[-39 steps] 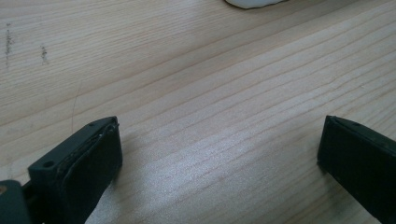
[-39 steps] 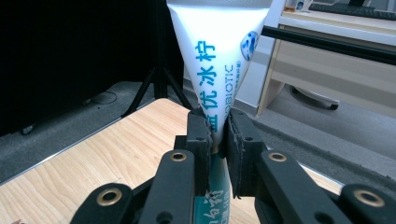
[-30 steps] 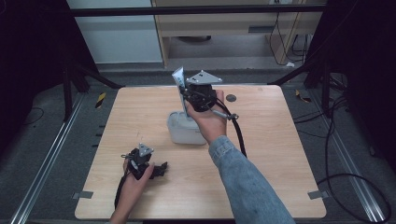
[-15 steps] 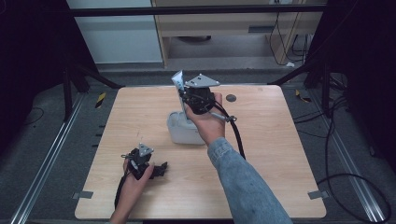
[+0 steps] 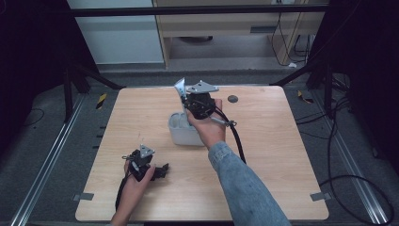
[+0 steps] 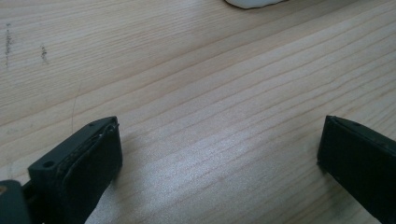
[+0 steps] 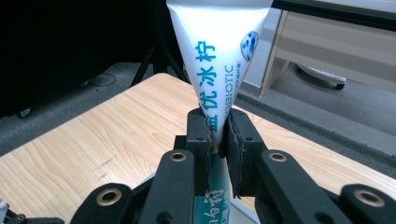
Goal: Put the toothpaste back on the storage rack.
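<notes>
Pale wood grain is running across the table (image 5: 282,155), which is standing in a dark room with cables trailing over the floor. On it, near the middle, a white tub (image 5: 184,133) is sitting just under the person's right hand.

Above the tub, the right gripper (image 7: 217,135) is clamping a white tube (image 7: 219,51) printed with blue characters. Its jaws are pinching the tube where it is narrow, and the flat, wide crimped end is fanning out above them. In the high view that end is poking up beside the gripper (image 5: 195,101), lifted clear of the table.

Down at the near left of the table, the left gripper (image 5: 155,170) is resting low over the wood with its jaws spread wide and nothing between them; a white rim is peeking in at the top of its view.

Judging by its look, the tube is light and soft-walled, so a hard squeeze is likely pushing the contents about or letting the glossy skin slip. Holding near the stiff crimp or the cap shoulder is probably safer than the belly.
</notes>
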